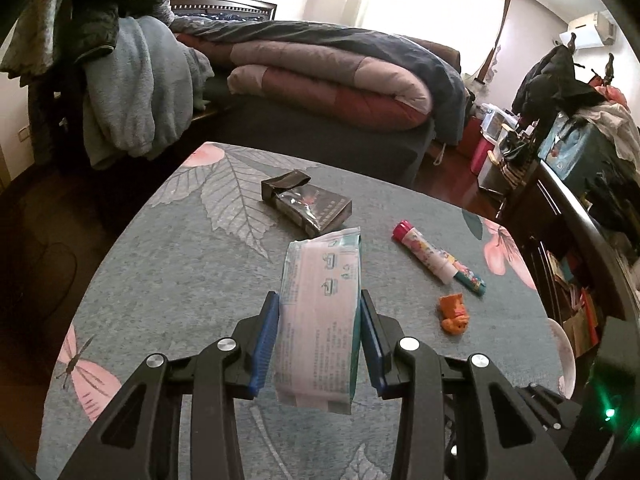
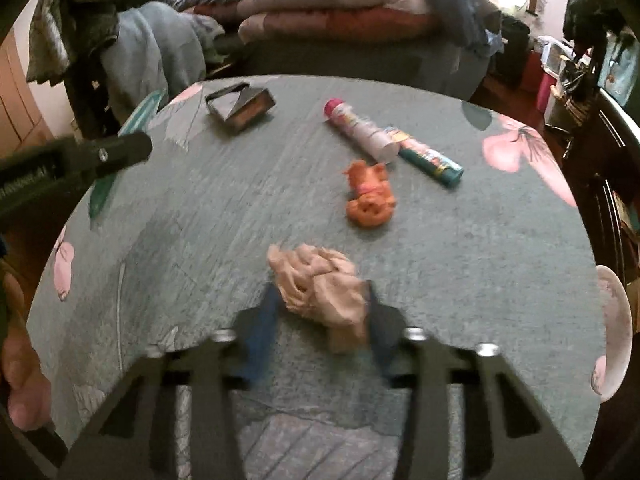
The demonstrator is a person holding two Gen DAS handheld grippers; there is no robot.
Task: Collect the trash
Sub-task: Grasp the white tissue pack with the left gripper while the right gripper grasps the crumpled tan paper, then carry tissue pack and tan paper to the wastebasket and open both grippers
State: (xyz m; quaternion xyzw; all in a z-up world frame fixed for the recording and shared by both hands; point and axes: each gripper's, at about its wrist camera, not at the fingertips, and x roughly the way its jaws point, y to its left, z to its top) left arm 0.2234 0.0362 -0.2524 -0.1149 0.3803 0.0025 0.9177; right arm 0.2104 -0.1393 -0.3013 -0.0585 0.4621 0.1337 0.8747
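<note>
My left gripper (image 1: 320, 296) is shut on a white and teal tissue packet (image 1: 320, 320), which is lifted above the grey floral tablecloth (image 1: 160, 280). In the blurred right wrist view, my right gripper (image 2: 320, 292) is low over the table, with its blue pads against both sides of a crumpled beige paper wad (image 2: 316, 276). An open dark cigarette box (image 1: 308, 204) (image 2: 240, 108) lies at the far side. A pink-capped tube (image 1: 436, 258) (image 2: 384, 140) and a small orange toy (image 1: 454, 314) (image 2: 368, 196) lie to the right.
The table is round and its cloth edge (image 2: 580, 240) drops off on all sides. A white dish (image 2: 612, 320) sits at its right rim. Beyond are a bed with folded quilts (image 1: 328, 76), clothes piled on a chair (image 1: 132, 88) and a dark cabinet (image 1: 580, 208).
</note>
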